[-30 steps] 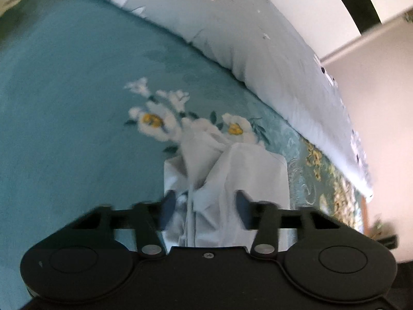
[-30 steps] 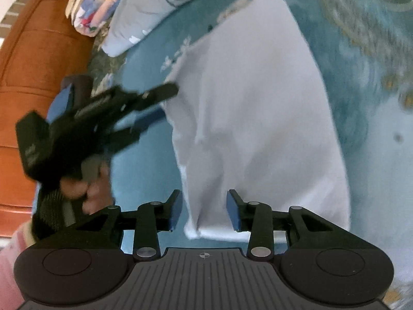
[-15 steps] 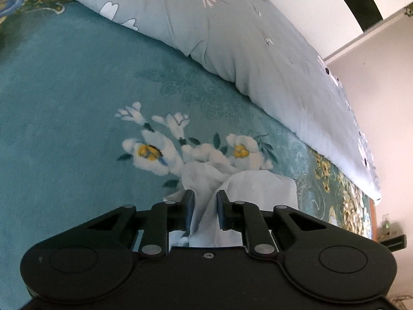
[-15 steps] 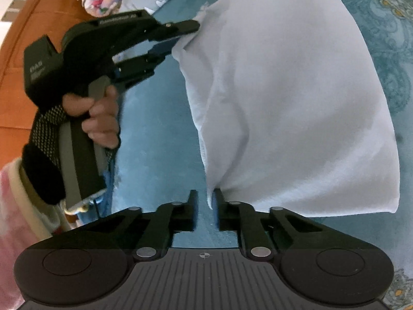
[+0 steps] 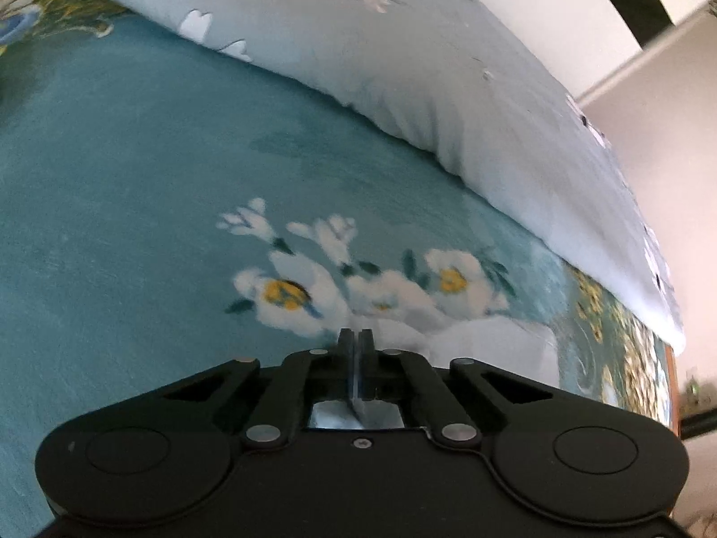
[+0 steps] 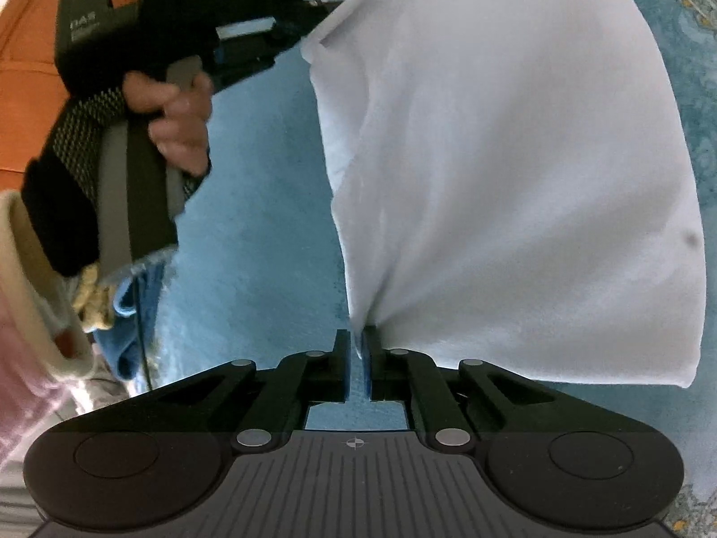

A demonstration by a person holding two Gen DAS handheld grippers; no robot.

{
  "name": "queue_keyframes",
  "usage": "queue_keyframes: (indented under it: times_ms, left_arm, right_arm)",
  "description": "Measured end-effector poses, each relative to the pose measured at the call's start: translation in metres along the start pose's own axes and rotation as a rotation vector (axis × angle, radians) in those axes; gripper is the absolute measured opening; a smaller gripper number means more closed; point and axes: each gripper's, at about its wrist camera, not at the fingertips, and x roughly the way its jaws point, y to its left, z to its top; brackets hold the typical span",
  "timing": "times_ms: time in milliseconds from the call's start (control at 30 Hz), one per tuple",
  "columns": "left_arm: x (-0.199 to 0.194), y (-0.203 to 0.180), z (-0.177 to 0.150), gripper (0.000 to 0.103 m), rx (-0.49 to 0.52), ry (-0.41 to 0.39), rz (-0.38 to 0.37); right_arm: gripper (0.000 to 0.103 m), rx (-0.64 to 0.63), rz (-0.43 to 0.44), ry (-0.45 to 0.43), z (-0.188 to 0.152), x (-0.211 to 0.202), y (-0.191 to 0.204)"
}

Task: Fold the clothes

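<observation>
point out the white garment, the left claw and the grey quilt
white garment (image 6: 515,179), right wrist view, middle of the lifted cloth
left claw (image 6: 313,18), right wrist view, fingertips at the garment's corner
grey quilt (image 5: 448,103), left wrist view, its floral top

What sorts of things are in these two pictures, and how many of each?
Handheld grippers: 2, the left gripper and right gripper, each clamped on the cloth.
White cloth: 1
Grey floral quilt: 1
Teal flowered bedspread: 1
Small blue cloth: 1
Total: 6

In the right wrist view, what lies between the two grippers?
The white garment edge spans from right gripper to left gripper; beside it, bare teal bedspread.
</observation>
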Motion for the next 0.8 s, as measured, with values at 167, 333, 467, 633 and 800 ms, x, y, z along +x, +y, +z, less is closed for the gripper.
queue_keyframes:
  times_ms: [167, 333, 467, 633, 800]
  left_arm:
    - [-0.003, 0.001, 0.002, 0.000, 0.015, 0.010, 0.002]
    - [-0.021, 0.007, -0.002, 0.003, -0.014, 0.003, -0.019]
    - [-0.029, 0.012, -0.002, 0.039, -0.041, 0.013, -0.053]
    - [-0.022, 0.019, 0.006, 0.056, -0.092, 0.075, -0.116]
    - [0.000, 0.017, 0.005, 0.062, -0.057, 0.189, -0.142]
  right_arm:
    - [0.004, 0.032, 0.003, -0.009, -0.002, -0.002, -0.003]
    - [0.031, 0.000, 0.018, -0.059, 0.001, -0.016, 0.000]
    - [0.047, -0.028, 0.020, -0.134, -0.015, -0.042, 0.001]
    - [0.048, 0.174, 0.004, -0.266, -0.047, -0.067, -0.037]
    - [0.049, 0.499, -0.012, -0.396, -0.072, -0.076, -0.096]
